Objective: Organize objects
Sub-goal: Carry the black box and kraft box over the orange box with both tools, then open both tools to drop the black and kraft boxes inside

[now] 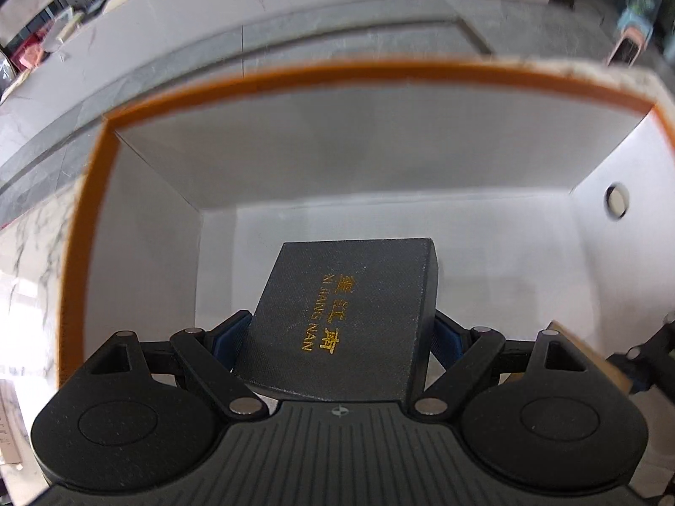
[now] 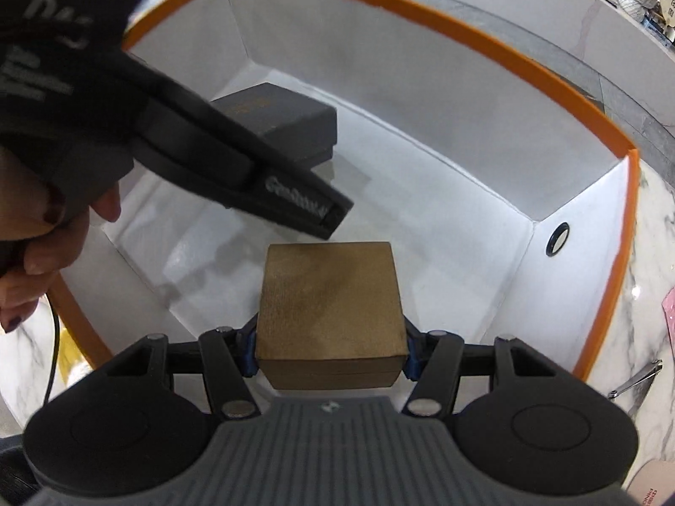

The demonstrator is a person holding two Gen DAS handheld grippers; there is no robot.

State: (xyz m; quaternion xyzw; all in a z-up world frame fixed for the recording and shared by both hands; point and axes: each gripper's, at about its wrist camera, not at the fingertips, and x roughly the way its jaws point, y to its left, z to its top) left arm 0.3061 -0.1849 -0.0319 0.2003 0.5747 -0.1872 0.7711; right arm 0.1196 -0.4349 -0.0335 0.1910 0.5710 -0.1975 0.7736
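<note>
Placing step was in hand: both grippers pointed down into the big white-lined storage box w/ orange rim point(image 1: 295, 74). Left gripper point(image 1: 339, 333) was clamped on a dark grey textured box w/ gold lettering point(image 1: 344, 316), held low over the floor. Right gripper point(image 2: 331, 348) pinched a brown-gold square box point(image 2: 331, 303), beside it. Next, prob.: lower each to the floor w/o them bumping, then release.
</note>
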